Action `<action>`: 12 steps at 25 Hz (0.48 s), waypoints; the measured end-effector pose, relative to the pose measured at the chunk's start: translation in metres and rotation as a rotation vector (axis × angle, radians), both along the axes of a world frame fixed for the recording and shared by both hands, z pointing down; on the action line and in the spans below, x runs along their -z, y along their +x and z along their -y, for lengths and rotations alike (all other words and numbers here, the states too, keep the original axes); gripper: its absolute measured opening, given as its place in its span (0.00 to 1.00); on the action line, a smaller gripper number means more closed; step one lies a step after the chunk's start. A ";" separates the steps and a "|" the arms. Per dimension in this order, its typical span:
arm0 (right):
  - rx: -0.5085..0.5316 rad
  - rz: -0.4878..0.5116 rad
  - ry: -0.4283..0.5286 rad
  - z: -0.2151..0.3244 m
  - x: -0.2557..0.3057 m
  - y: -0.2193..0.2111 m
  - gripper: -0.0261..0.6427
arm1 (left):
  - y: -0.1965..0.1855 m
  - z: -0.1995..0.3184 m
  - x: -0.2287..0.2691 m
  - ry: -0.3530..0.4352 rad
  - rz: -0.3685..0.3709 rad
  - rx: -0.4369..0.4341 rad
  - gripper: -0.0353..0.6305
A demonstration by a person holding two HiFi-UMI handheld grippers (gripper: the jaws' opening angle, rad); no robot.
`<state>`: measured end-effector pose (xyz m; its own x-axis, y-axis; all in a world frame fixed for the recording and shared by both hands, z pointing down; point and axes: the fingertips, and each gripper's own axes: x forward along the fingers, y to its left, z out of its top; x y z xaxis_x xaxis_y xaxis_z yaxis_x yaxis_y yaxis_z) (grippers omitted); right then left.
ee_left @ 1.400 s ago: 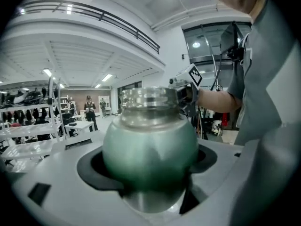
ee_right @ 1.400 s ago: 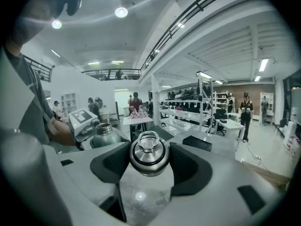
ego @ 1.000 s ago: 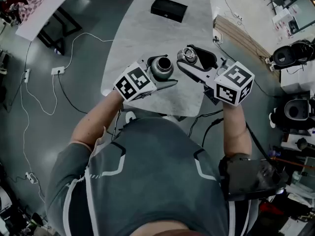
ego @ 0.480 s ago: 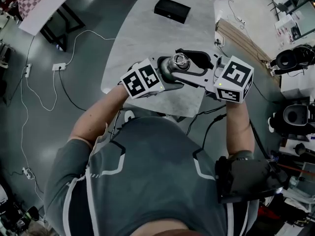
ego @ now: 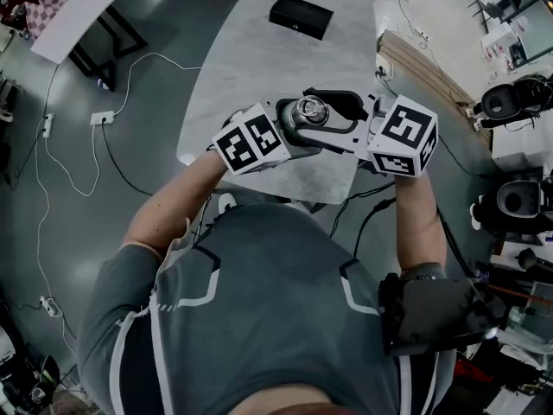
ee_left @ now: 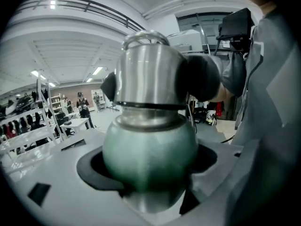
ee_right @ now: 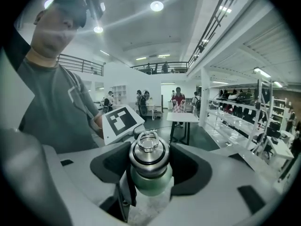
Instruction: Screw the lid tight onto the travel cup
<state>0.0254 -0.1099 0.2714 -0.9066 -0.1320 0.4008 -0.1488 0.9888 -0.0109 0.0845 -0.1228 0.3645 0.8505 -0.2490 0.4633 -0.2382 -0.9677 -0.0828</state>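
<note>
The left tongs (ee_left: pixel 149 185) clamp the green belly of the travel cup (ee_left: pixel 149 149), held up over the near part of the table (ego: pixel 259 50). The right tongs (ee_right: pixel 149 166), wide but closed, grip the steel lid (ee_right: pixel 149 149) sitting on the cup's mouth. The likely failure is a lid started tilted that cross-threads, or the smooth round cup slipping in the left grip so the turning tightens nothing. The threads are hidden under the lid's skirt, and in the head view the tongs cover most of the cup, so how far it is seated cannot be told.
</note>
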 end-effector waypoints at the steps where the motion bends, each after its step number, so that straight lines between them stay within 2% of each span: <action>1: -0.018 0.004 -0.007 0.000 -0.002 0.000 0.45 | 0.000 0.001 -0.003 0.006 0.012 0.012 0.65; 7: -0.137 0.033 -0.052 0.010 -0.018 -0.004 0.45 | -0.008 0.007 -0.020 0.006 0.040 0.044 0.65; 12: -0.110 0.048 -0.049 0.007 -0.017 -0.002 0.45 | -0.005 0.001 -0.017 -0.010 0.017 -0.029 0.65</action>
